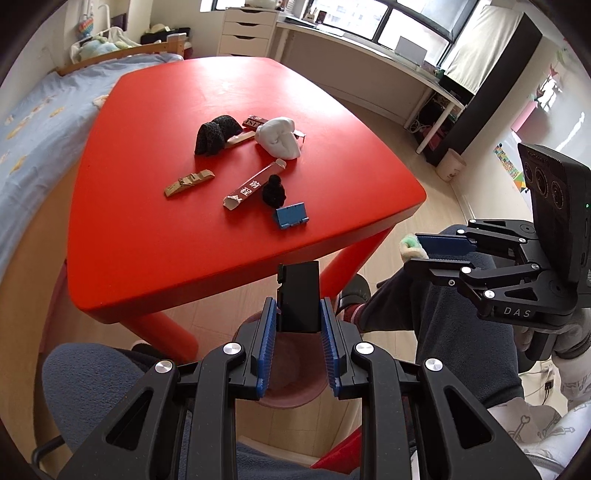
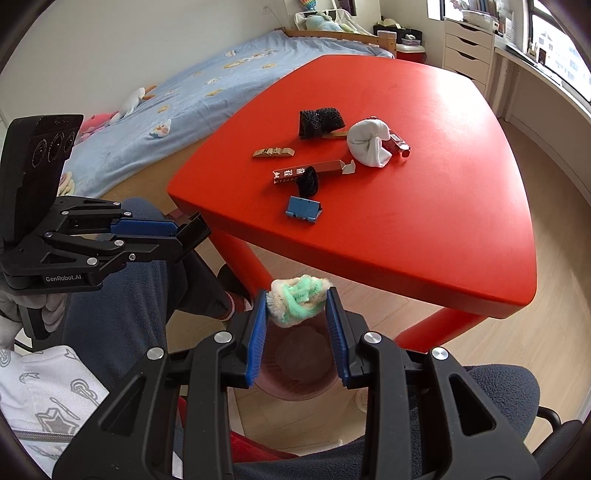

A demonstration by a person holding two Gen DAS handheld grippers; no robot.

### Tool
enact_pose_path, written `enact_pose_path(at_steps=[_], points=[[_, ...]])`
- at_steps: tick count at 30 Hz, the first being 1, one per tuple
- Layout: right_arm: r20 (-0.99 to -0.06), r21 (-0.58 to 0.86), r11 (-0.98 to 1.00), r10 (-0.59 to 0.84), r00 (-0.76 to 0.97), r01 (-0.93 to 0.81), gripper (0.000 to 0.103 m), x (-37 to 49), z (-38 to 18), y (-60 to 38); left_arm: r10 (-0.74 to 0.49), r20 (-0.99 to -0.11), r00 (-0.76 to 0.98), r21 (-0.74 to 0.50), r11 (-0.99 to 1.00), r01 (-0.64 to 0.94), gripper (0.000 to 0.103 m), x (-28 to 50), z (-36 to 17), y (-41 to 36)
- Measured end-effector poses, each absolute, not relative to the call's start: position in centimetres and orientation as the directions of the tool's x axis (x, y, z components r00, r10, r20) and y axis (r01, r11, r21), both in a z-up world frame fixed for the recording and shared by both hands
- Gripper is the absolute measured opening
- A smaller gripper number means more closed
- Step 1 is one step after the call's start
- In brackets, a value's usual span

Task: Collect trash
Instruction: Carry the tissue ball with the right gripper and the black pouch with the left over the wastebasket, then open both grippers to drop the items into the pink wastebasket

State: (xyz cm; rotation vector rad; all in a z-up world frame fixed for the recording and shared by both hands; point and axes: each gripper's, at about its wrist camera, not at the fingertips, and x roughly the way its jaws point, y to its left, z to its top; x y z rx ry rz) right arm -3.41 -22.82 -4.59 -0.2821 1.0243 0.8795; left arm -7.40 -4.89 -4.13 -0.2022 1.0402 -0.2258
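Note:
My left gripper (image 1: 298,306) is shut on a black box (image 1: 298,297) and holds it above a pink bin (image 1: 291,397) on the floor. My right gripper (image 2: 297,301) is shut on a green and cream fuzzy sock ball (image 2: 298,301) above the same bin (image 2: 295,373). On the red table (image 1: 155,206) lie a long red carton (image 1: 255,184), a gold wrapper (image 1: 188,183), a white sock ball (image 1: 279,137), a black patterned cloth (image 1: 216,133), a small black ball (image 1: 273,191) and a blue holder (image 1: 292,216).
The table stands beside a bed with a blue cover (image 2: 207,81). The person's legs in dark trousers (image 1: 454,325) flank the bin. A white drawer unit (image 1: 248,31) and a desk under the window (image 1: 369,59) stand at the back.

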Motion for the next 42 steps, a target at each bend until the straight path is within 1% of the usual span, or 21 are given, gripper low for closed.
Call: enact_pose_path(at_steps=[11, 13, 14, 15, 16, 17, 18, 19, 20, 21, 22, 23, 25, 42], points=[[-0.840, 0.204, 0.623, 0.508, 0.192, -0.755, 0.031, -4.3, -5.6, -23.0, -0.300, -0.838, 0.456, -0.287, 0.953, 0.099, 0.024, -8.5, -5.3, -5.8], [-0.839, 0.209, 0.618, 0.511, 0.186, -0.758, 0.034, -4.3, -5.6, -22.9, -0.307, -0.837, 0.453, -0.294, 0.950, 0.101, 0.024, -8.5, -5.4, -5.8], [-0.839, 0.211, 0.618, 0.512, 0.185, -0.757, 0.034, -4.2, -5.6, -22.9, -0.306, -0.836, 0.456, -0.293, 0.951, 0.102, 0.026, -8.5, -5.3, -5.8], [-0.838, 0.215, 0.617, 0.514, 0.181, -0.757, 0.042, -4.2, -5.7, -23.0, -0.303, -0.837, 0.457, -0.289, 0.952, 0.101, 0.027, -8.4, -5.4, -5.7], [-0.839, 0.210, 0.620, 0.511, 0.186, -0.756, 0.055, -4.1, -5.7, -23.0, -0.299, -0.837, 0.458, -0.287, 0.953, 0.098, 0.036, -8.4, -5.4, -5.7], [-0.839, 0.204, 0.625, 0.508, 0.194, -0.754, 0.063, -4.1, -5.7, -23.1, -0.292, -0.836, 0.465, -0.284, 0.955, 0.090, 0.063, -8.4, -5.4, -5.5], [-0.837, 0.204, 0.630, 0.509, 0.200, -0.749, 0.077, -4.0, -5.6, -23.2, -0.284, -0.832, 0.477, -0.280, 0.957, 0.081, 0.071, -8.5, -5.3, -5.3], [-0.835, 0.206, 0.635, 0.511, 0.204, -0.744, 0.089, -3.9, -5.6, -23.4, -0.278, -0.826, 0.490, -0.278, 0.958, 0.076, 0.085, -8.6, -5.1, -5.2], [-0.834, 0.206, 0.642, 0.509, 0.211, -0.738, 0.093, -3.8, -5.5, -23.5, -0.271, -0.824, 0.498, -0.273, 0.959, 0.069, 0.089, -8.6, -5.0, -5.1], [-0.835, 0.205, 0.649, 0.507, 0.215, -0.733, 0.096, -3.7, -5.5, -23.6, -0.264, -0.824, 0.502, -0.270, 0.961, 0.063, 0.090, -8.6, -4.9, -5.0], [-0.837, 0.206, 0.655, 0.504, 0.216, -0.727, 0.098, -3.6, -5.6, -23.7, -0.260, -0.826, 0.500, -0.268, 0.962, 0.056, 0.092, -8.5, -4.9, -4.8], [-0.839, 0.210, 0.659, 0.501, 0.214, -0.722, 0.099, -3.4, -5.7, -23.8, -0.254, -0.828, 0.501, -0.266, 0.963, 0.049, 0.094, -8.5, -5.0, -4.7], [-0.841, 0.214, 0.671, 0.497, 0.215, -0.710, 0.100, -3.2, -5.9, -23.9, -0.243, -0.830, 0.502, -0.260, 0.965, 0.038, 0.095, -8.5, -5.0, -4.4], [-0.848, 0.222, 0.694, 0.484, 0.216, -0.685, 0.100, -2.5, -6.1, -24.1, -0.208, -0.825, 0.525, -0.241, 0.971, 0.005, 0.095, -8.3, -4.8, -3.4]])
